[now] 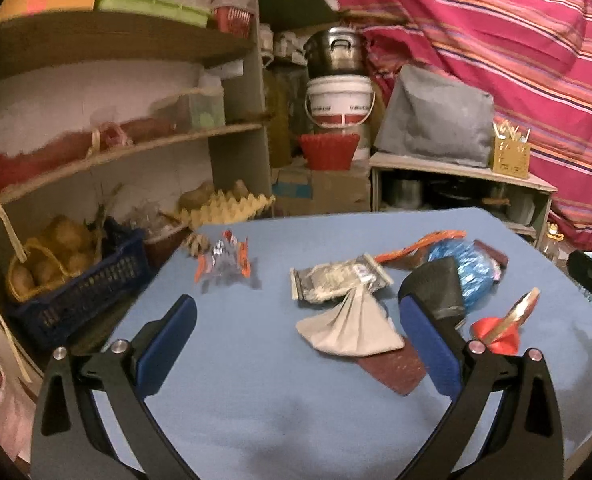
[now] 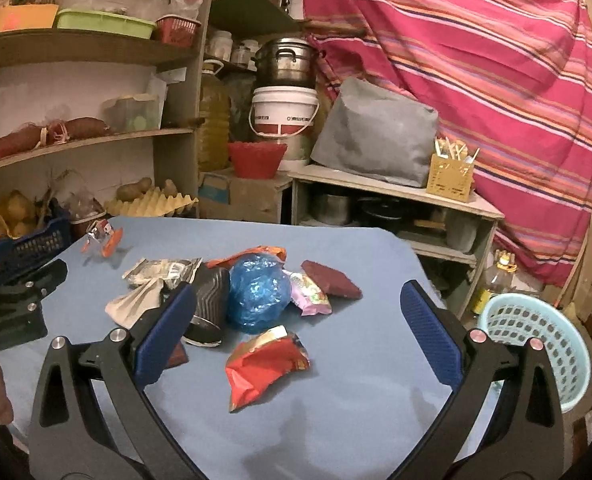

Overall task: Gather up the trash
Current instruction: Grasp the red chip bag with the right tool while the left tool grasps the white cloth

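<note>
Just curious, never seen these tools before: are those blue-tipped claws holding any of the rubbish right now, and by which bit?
No, nothing is held. The left gripper and right gripper are both wide open above the blue table.

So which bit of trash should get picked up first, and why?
Probably the red wrapper: lower the right hand-held gripper onto it. The jaws are open and empty, the wrapper lies nearest between them, apart from the pile, and the basket waits to the right.

Home pantry, stocked shelves (image 2: pixel 96 46), cooking pot (image 2: pixel 284 62)
</note>
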The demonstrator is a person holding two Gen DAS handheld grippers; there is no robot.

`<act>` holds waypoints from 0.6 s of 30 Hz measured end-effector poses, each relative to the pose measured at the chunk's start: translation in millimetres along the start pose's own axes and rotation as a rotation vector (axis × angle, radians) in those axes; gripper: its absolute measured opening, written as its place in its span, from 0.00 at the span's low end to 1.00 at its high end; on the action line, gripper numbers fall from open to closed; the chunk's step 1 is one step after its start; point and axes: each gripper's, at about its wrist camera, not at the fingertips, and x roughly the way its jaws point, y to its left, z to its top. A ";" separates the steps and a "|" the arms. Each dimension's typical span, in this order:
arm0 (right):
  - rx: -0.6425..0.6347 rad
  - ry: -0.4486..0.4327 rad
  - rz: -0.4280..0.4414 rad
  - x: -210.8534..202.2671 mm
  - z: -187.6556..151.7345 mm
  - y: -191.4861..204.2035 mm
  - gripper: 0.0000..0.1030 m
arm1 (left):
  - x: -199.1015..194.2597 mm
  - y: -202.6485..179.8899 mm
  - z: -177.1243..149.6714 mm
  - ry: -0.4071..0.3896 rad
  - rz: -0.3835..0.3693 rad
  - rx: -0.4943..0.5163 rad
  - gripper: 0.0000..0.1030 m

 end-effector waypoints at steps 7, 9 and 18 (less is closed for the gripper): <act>0.008 0.120 -0.018 25.4 -23.5 -7.3 0.96 | 29.7 12.7 -15.5 0.101 -0.008 -0.007 0.96; -0.001 0.134 -0.020 30.2 -28.2 -5.0 0.96 | 35.3 12.9 -17.8 0.124 -0.019 -0.005 0.96; 0.002 0.240 -0.027 63.9 -29.9 7.7 0.96 | 69.8 11.4 -18.3 0.235 -0.082 -0.056 0.96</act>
